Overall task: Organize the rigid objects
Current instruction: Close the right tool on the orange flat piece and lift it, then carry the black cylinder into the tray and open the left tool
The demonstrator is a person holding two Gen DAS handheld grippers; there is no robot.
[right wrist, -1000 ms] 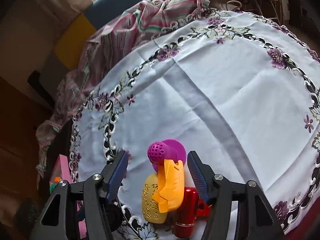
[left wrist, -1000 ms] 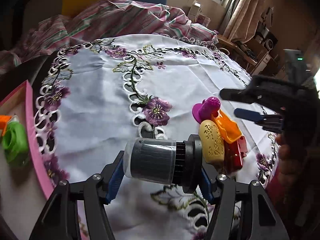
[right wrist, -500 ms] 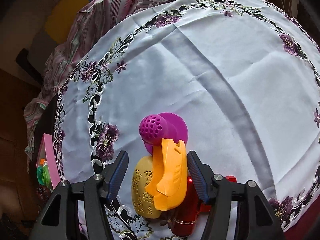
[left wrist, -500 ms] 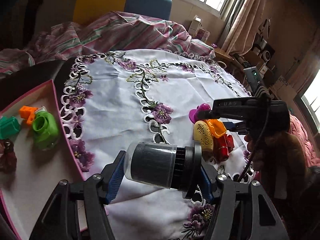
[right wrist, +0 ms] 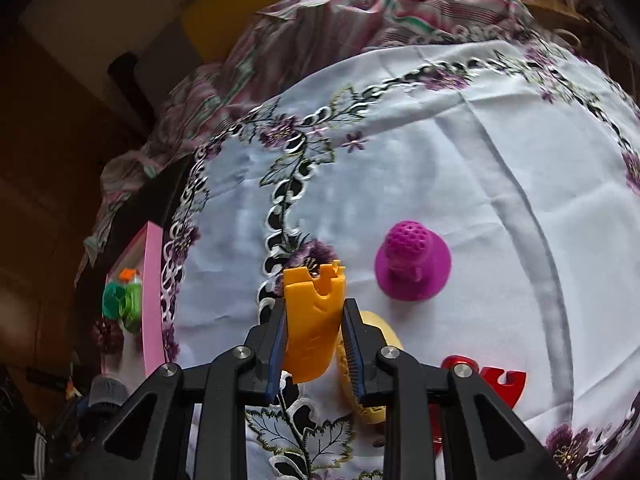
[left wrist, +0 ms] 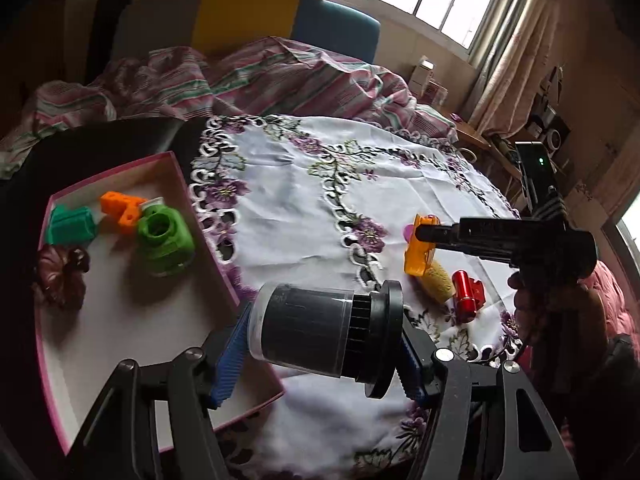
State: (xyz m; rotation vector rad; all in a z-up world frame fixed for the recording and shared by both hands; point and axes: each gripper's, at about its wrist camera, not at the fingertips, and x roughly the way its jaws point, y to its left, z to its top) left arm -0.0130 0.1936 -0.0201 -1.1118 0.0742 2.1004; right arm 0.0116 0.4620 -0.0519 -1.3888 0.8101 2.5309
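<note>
My right gripper (right wrist: 314,326) has closed on the orange plastic piece (right wrist: 314,320) and lifted it off the pile, above the white tablecloth (right wrist: 460,152). My left gripper (left wrist: 320,344) clamps a black cylinder (left wrist: 320,334) by the pink tray (left wrist: 208,240).

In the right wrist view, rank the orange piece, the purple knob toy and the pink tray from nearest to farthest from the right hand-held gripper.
1. Orange piece, clamped in the right hand-held gripper.
2. Purple knob toy, on the cloth up and right.
3. Pink tray, far left at the cloth's edge.
</note>
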